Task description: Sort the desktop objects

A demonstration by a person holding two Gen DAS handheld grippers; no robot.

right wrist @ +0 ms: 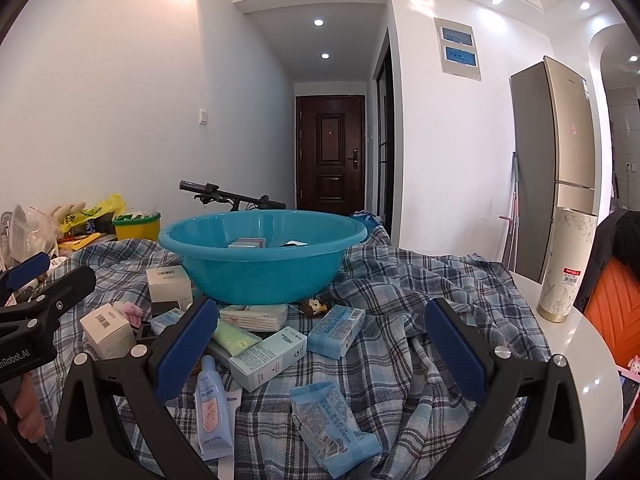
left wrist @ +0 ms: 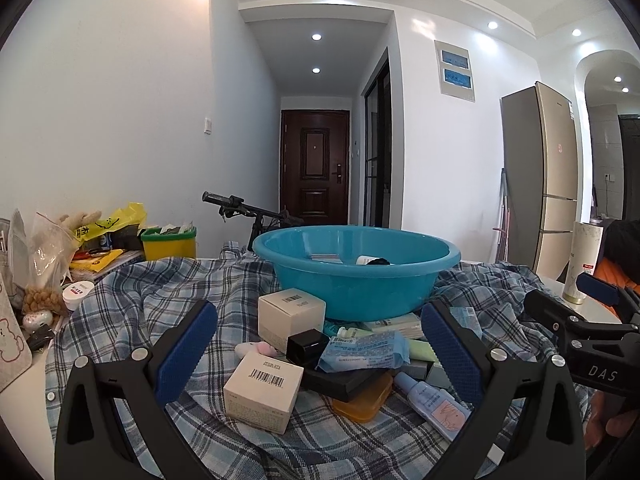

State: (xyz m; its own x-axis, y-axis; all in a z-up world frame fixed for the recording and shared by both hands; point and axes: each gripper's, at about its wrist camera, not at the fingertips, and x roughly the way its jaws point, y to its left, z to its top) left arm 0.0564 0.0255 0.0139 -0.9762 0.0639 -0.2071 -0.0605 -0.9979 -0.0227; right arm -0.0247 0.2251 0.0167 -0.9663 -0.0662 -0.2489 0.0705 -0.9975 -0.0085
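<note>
Two open grippers hover over a cluttered plaid cloth point(left wrist: 168, 292). In the left wrist view, the left gripper point(left wrist: 318, 344) is spread wide and empty, framing white boxes point(left wrist: 262, 390) at lower centre, likely lining up a pick. A blue basin point(left wrist: 356, 270) behind already holds items. In the right wrist view, the right gripper point(right wrist: 320, 340), also spread and empty, frames pale blue packets point(right wrist: 336, 330) below the basin point(right wrist: 262, 258).

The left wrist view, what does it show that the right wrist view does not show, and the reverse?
Only the left wrist view shows the orange case and the black cube. Only the right wrist view shows the small figurine and the tissue pack in front of the basin. Both show the blue basin, the plaid cloth and both grippers open and empty.
</note>
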